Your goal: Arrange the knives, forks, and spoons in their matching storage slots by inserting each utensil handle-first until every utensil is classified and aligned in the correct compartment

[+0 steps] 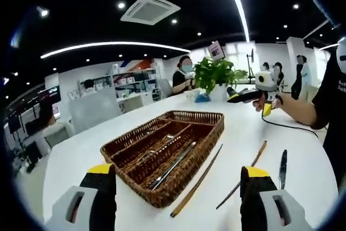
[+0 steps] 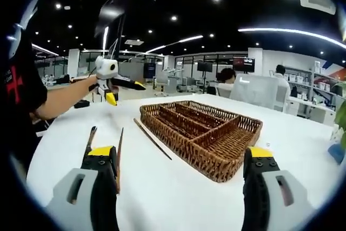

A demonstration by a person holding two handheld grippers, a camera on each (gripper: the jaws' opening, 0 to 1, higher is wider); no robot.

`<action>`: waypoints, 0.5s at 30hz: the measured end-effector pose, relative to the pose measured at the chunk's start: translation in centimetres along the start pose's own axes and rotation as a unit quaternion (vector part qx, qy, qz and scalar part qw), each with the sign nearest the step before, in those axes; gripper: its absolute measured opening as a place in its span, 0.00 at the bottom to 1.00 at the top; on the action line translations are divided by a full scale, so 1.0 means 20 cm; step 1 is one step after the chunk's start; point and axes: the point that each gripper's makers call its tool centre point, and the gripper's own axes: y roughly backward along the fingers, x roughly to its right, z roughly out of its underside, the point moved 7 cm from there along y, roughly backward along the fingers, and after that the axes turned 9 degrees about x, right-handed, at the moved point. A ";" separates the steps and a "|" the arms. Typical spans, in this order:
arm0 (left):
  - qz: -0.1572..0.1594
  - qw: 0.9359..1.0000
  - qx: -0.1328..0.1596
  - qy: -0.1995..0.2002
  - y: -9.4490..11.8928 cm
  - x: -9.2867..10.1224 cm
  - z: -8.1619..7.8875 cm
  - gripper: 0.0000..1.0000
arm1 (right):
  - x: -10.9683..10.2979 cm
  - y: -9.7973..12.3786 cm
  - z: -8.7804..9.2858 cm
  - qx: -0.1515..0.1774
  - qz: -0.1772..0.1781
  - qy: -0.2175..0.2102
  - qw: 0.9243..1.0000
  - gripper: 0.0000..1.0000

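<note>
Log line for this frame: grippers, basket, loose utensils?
left gripper open, empty | right gripper open, empty | wicker basket holds some utensils | three utensils loose on table beside basket

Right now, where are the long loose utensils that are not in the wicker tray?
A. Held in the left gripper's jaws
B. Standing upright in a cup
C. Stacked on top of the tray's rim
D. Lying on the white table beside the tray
D: three slim utensils lie flat on the white table next to the wicker tray, and both grippers' jaws stand open and empty.
</note>
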 end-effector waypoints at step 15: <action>-0.039 0.999 0.007 0.016 0.12 0.06 0.07 1.00 | 0.03 0.09 -0.05 -0.005 0.046 -0.019 0.999 1.00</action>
